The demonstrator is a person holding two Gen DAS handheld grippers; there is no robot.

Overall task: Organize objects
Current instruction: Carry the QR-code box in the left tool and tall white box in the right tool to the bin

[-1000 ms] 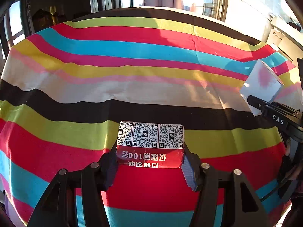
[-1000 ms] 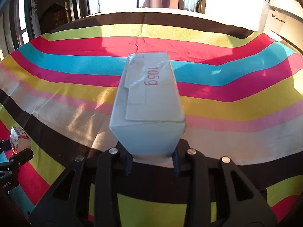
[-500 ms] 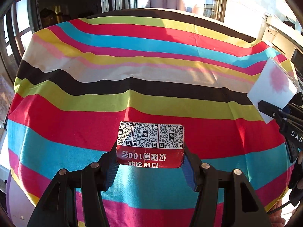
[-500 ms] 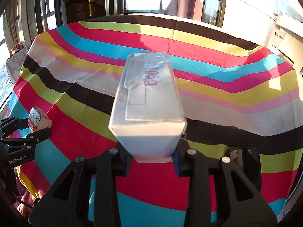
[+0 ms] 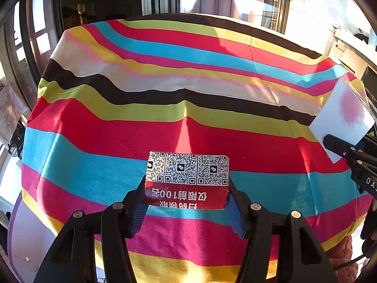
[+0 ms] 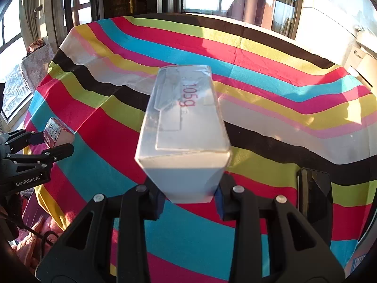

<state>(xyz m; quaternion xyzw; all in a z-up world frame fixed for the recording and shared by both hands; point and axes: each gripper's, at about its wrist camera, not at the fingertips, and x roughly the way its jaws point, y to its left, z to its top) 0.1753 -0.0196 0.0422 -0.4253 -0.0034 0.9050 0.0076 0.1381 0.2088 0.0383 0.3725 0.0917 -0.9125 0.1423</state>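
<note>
Both wrist cameras look steeply down, close above the striped desk (image 5: 188, 122), toward the windows at upper frame. Each catches the other claw at its edge: right claw (image 5: 348, 151) at right of the left view, left claw (image 6: 51, 141) at left of the right view.

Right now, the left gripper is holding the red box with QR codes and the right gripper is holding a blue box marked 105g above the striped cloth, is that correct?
Not quite: the box marked 105g in the right gripper is white, not blue, as the right wrist view shows. The rest holds: the left gripper holds the red box with QR codes above the striped cloth.
</note>
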